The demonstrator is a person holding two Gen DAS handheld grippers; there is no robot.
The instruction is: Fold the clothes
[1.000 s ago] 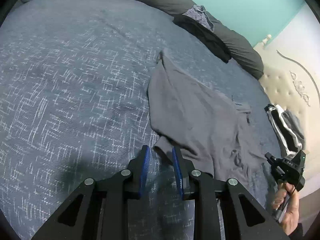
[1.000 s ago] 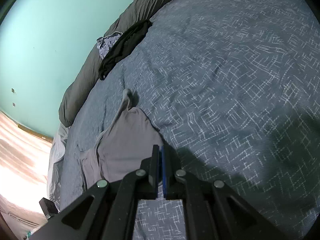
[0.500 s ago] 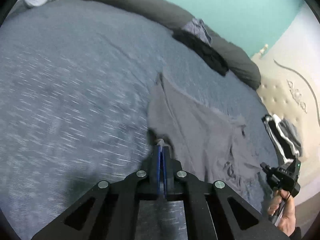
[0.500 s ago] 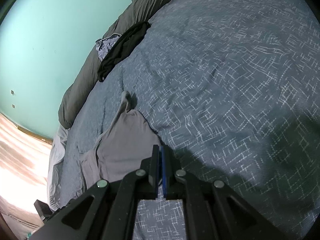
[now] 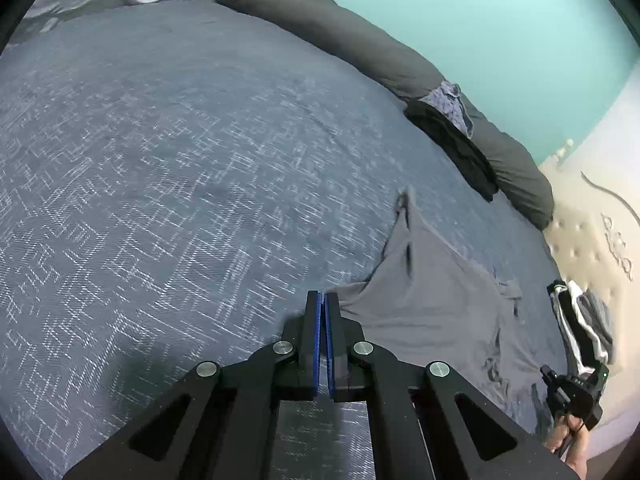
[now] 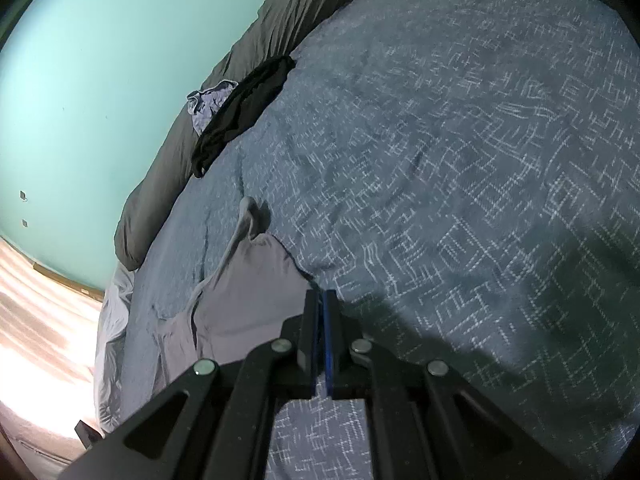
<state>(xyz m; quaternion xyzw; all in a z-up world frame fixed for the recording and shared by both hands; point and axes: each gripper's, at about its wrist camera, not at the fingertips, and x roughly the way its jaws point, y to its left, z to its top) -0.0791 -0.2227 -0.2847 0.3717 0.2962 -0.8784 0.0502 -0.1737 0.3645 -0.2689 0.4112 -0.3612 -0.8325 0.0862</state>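
A grey garment (image 5: 432, 300) lies spread on the blue patterned bedspread (image 5: 160, 160). My left gripper (image 5: 322, 294) is shut, and the garment's near left corner runs into its blue pads, drawn out to a point. In the right wrist view the same garment (image 6: 248, 288) reaches the tips of my right gripper (image 6: 321, 292), which is shut on its edge. The cloth between the pads is hidden. At the lower right of the left wrist view, a hand (image 5: 568, 436) holds that right gripper at the garment's other end.
A long dark grey bolster (image 5: 360, 48) lines the bed's far edge by the teal wall. A black garment (image 5: 452, 140) and a bluish one (image 5: 448, 100) lie against it. A black-and-white clothes pile (image 5: 580, 332) sits near the cream headboard (image 5: 592, 240).
My left gripper went from open around the garment's corner to shut on it. It then moved left, drawing that corner out. The right gripper stayed shut in place.
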